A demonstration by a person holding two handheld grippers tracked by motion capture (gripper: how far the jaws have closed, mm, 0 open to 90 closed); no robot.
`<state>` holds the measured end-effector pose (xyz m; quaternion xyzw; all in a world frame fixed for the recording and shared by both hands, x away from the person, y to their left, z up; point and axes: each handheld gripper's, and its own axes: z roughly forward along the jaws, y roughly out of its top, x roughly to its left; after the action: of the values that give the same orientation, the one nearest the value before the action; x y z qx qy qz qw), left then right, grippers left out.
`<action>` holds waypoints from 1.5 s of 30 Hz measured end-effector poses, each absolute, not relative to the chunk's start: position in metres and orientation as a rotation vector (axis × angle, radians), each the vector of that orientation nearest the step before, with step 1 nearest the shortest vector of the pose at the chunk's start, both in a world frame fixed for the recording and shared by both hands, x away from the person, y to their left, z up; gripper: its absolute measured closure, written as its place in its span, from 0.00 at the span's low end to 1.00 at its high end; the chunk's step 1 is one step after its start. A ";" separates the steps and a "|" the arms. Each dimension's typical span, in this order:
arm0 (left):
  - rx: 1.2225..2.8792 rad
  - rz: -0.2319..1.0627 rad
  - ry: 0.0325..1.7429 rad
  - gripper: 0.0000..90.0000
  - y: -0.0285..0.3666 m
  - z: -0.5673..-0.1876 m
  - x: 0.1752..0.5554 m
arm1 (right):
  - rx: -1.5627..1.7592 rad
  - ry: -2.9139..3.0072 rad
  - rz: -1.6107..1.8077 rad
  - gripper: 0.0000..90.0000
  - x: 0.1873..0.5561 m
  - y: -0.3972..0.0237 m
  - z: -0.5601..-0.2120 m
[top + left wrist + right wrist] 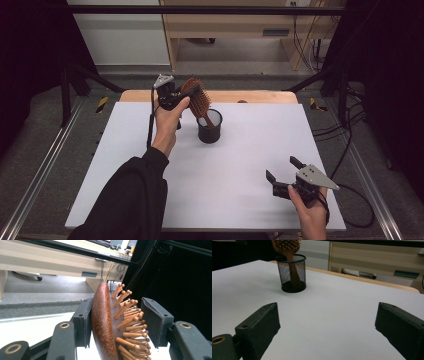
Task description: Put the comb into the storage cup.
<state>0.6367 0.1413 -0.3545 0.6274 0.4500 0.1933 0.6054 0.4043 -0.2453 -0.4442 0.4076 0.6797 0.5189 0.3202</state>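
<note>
A brown wooden hairbrush (194,95) stands handle-down in a black mesh cup (210,127) at the back middle of the white board. My left gripper (184,94) is raised beside the cup with its jaws around the brush head. In the left gripper view the left pad lies along the brush's (102,315) smooth back. The bristle tips stop just short of the right pad, so my left gripper (116,315) stands open around it. My right gripper (282,168) rests near the front right, open and holding nothing. The right gripper view shows its jaws (328,308) wide apart, with the cup (292,273) and brush (287,246) farther off.
The white board (250,165) lies on a wooden tabletop whose edge (250,96) shows at the back. Metal rails (40,170) run along both sides. A wooden desk (225,25) and cables (350,125) stand beyond the table.
</note>
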 end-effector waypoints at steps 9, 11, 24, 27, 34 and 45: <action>1.452 0.450 1.061 0.48 0.146 -0.357 0.639 | 1.070 1.787 1.365 0.06 0.404 -0.245 -0.444; 1.452 0.450 1.065 0.48 0.147 -0.358 0.639 | 1.069 1.787 1.365 0.06 0.404 -0.245 -0.444; 1.457 0.441 1.065 0.47 0.149 -0.360 0.641 | 1.068 1.789 1.365 0.06 0.405 -0.245 -0.444; 1.458 0.444 1.063 0.47 0.149 -0.360 0.641 | 1.068 1.789 1.366 0.06 0.404 -0.245 -0.444; 1.466 0.477 1.060 0.45 0.147 -0.360 0.640 | 1.068 1.792 1.367 0.06 0.404 -0.245 -0.444; 1.469 0.506 1.047 0.41 0.147 -0.360 0.640 | 1.066 1.795 1.369 0.06 0.404 -0.244 -0.444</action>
<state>0.6404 0.1468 -0.3605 0.6318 0.4502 0.2177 0.5922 0.4043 -0.2444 -0.4445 0.4049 0.6819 0.5200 0.3172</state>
